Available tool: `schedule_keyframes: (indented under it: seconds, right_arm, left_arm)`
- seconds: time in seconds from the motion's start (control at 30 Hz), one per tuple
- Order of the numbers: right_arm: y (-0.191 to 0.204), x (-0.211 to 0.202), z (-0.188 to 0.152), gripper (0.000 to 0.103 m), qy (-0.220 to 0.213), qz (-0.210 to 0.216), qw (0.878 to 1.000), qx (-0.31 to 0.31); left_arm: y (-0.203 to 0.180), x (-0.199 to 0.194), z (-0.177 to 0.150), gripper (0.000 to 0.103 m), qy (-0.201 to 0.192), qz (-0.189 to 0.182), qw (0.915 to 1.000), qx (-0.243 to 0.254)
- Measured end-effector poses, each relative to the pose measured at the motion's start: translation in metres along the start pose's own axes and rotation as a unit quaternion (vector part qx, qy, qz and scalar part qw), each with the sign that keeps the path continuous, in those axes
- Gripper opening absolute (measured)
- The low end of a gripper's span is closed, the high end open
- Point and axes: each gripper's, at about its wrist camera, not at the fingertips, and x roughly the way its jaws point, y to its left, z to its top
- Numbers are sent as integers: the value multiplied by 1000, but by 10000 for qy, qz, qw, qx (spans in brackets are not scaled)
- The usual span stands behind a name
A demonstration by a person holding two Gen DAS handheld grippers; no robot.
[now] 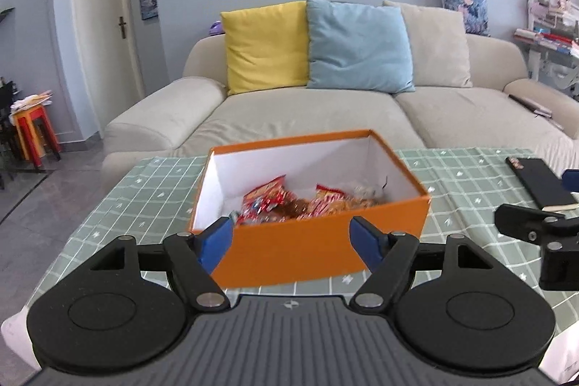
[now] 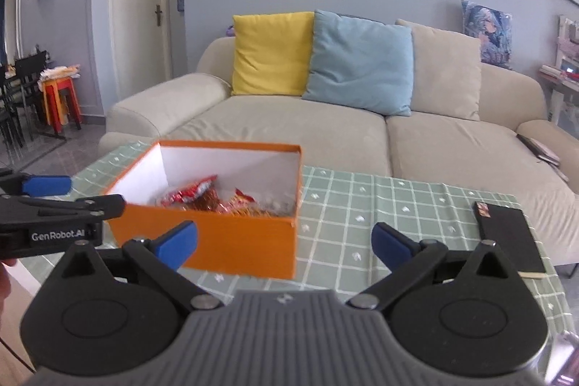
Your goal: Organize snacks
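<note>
An open orange box [image 1: 289, 248] with white inner walls stands on the green checked tablecloth [image 1: 126, 205]. Several red and orange snack packets [image 1: 289, 203] lie inside it. My left gripper [image 1: 293, 239] is open and empty, just in front of the box's near wall. In the right wrist view the box [image 2: 224, 241] sits ahead to the left with the packets [image 2: 202, 196] inside. My right gripper [image 2: 284, 245] is open and empty, in front of the box's right corner. The left gripper shows from the side at the left edge [image 2: 47, 201].
A flat black box [image 2: 506, 236] lies on the cloth [image 2: 362, 212] at the right; it also shows in the left wrist view [image 1: 541, 183]. A beige sofa [image 1: 307, 111] with yellow, blue and beige cushions stands behind the table. Red and orange stools [image 1: 34, 129] stand far left.
</note>
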Motion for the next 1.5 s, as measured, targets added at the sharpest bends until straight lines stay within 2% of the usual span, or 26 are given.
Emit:
schedule_keyframes:
  seconds: [0.33, 0.67, 1.03, 1.5]
  right_arm:
    - [-5, -2, -29, 99, 338, -223, 9992, 55]
    - [-5, 16, -39, 99, 798, -59, 9966, 201]
    - [-3, 16, -39, 99, 813, -34, 9964, 232]
    - [-1, 17, -39, 99, 818, -22, 9965, 192]
  left_arm:
    - [-10, -2, -17, 89, 185, 176, 9995, 176]
    - [-7, 12, -31, 89, 711, 42, 9974, 116]
    - [-4, 15, -35, 89, 923, 0, 9957, 28]
    - [-6, 15, -34, 89, 933, 18, 9956, 86]
